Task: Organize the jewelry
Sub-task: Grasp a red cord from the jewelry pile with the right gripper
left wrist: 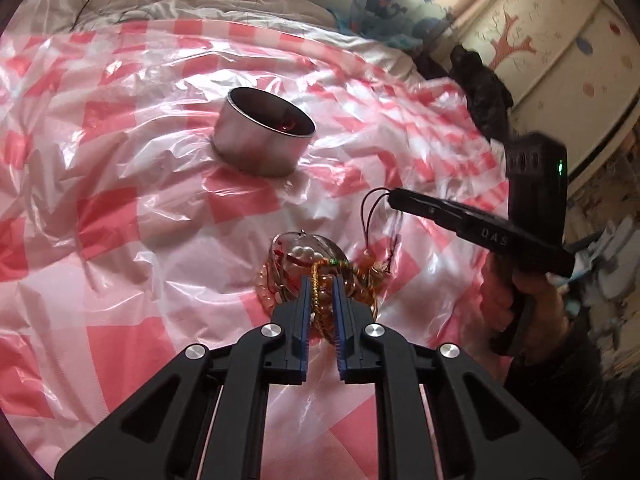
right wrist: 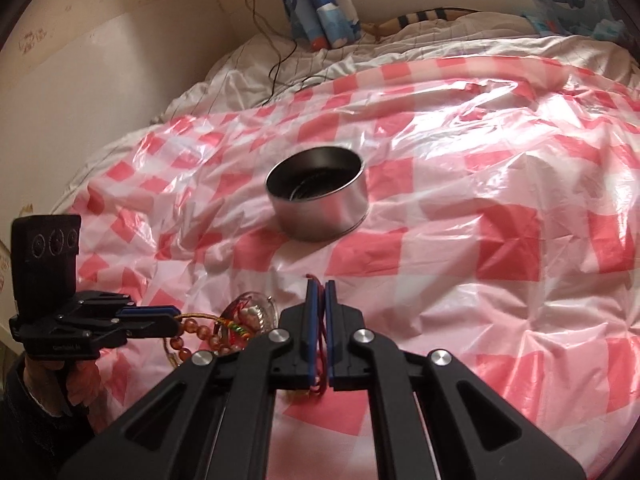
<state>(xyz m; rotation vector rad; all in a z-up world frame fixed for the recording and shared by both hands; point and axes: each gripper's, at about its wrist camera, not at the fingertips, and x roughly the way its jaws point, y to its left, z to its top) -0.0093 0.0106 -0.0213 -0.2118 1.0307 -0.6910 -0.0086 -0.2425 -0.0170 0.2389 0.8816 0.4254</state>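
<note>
A pile of jewelry (left wrist: 304, 268) lies on the pink checked plastic sheet (left wrist: 120, 220): amber beads, white beads, a clear bangle and red cords. My left gripper (left wrist: 321, 284) is shut on a gold beaded strand (left wrist: 317, 292) of the pile. My right gripper (right wrist: 321, 285) is shut on a thin red cord (right wrist: 321, 340) and shows in the left wrist view (left wrist: 394, 198), raised right of the pile with the cord hanging down. A round metal tin (left wrist: 262, 132) stands open beyond the pile; it also shows in the right wrist view (right wrist: 318, 196).
The sheet covers a bed with a white quilt (right wrist: 420, 44). Blue patterned pillows (right wrist: 316, 0) and a black cable (right wrist: 276, 60) lie at the head. A wall (right wrist: 80, 60) runs along the left, a decorated wardrobe (left wrist: 540, 40) on the right.
</note>
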